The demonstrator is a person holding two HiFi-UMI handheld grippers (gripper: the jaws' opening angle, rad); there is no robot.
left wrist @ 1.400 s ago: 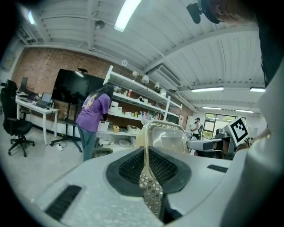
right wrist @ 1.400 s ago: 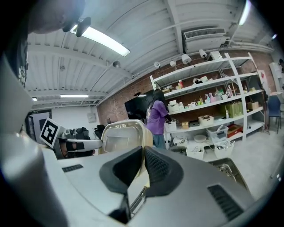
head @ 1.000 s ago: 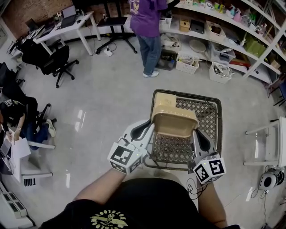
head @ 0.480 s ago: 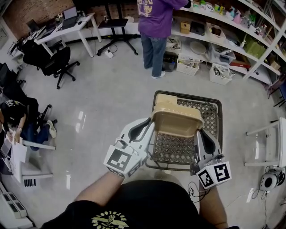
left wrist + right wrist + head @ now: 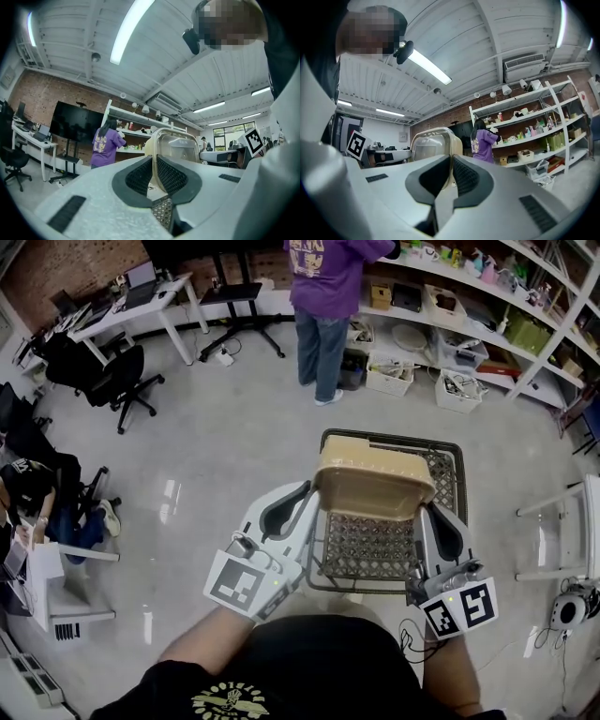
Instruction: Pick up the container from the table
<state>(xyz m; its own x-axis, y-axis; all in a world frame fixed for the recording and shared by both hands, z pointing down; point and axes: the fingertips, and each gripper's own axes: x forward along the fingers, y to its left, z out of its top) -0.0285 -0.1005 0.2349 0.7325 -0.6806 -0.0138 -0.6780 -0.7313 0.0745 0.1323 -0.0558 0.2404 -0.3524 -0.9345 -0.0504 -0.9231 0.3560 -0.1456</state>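
A beige, partly see-through container hangs in the air above the dark mesh table. My left gripper is shut on its left rim and my right gripper is shut on its right rim. In the left gripper view the thin rim of the container runs between the dark pads of the left gripper. In the right gripper view the container stands to the left, its edge pinched by the right gripper. Both grippers point level. The container looks empty.
A person in a purple top stands at the shelves beyond the table. A black office chair and white desks are at the far left. A white frame stands to the right of the table.
Both grippers have risen with the container, which now looks larger and higher over the mesh table. The person in purple has shifted slightly along the shelves.
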